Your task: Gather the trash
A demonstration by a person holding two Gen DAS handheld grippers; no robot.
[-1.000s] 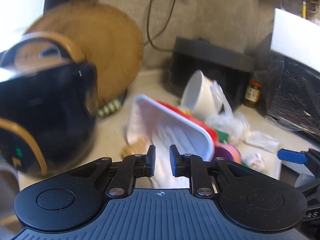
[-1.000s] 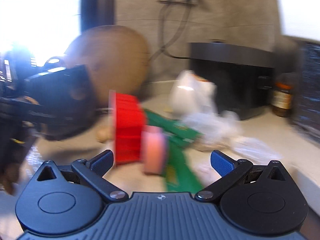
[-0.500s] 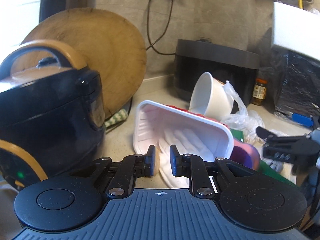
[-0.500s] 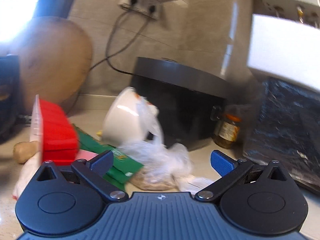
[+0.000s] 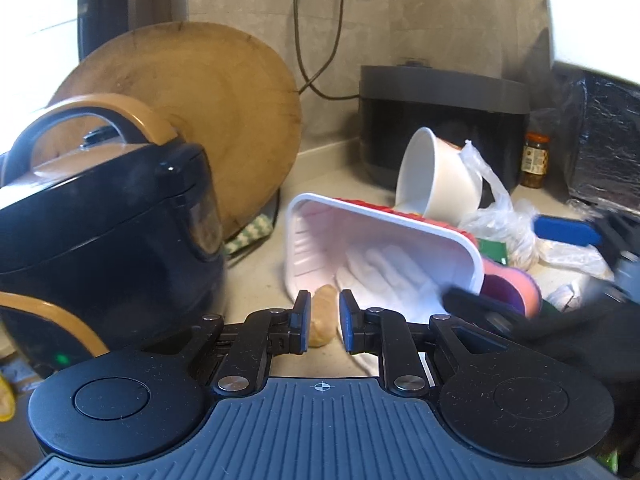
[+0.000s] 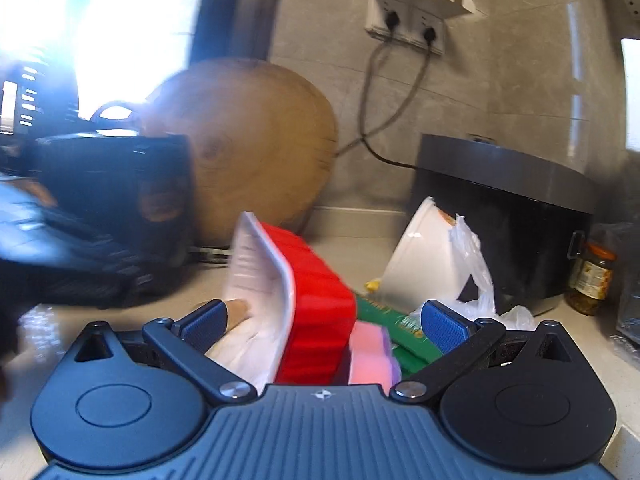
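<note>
A white foam tray with a red outside (image 5: 320,232) lies tipped on the counter, crumpled white plastic (image 5: 384,272) inside it. My left gripper (image 5: 323,320) is open by a narrow gap, nothing pinched; a beige lump (image 5: 322,312) on the counter shows through the gap. My right gripper (image 6: 326,322) is open wide, astride the tray (image 6: 320,308) and a pink sponge (image 6: 370,354) without touching them. One of its blue pads (image 5: 568,230) shows at the right of the left wrist view. A tipped white bowl (image 5: 436,176) and clear bags (image 5: 500,224) lie behind.
A black rice cooker with a tan handle (image 5: 100,220) stands close on the left. A round wooden board (image 5: 224,112) leans on the wall. At the back sit a dark grey appliance (image 5: 440,112) and a jar (image 5: 534,160). Green packets (image 6: 384,320) lie under the sponge.
My right gripper has swung left from the bowl and bags to the tray, which now lies between its open fingers. The left gripper has barely shifted and its gap is unchanged.
</note>
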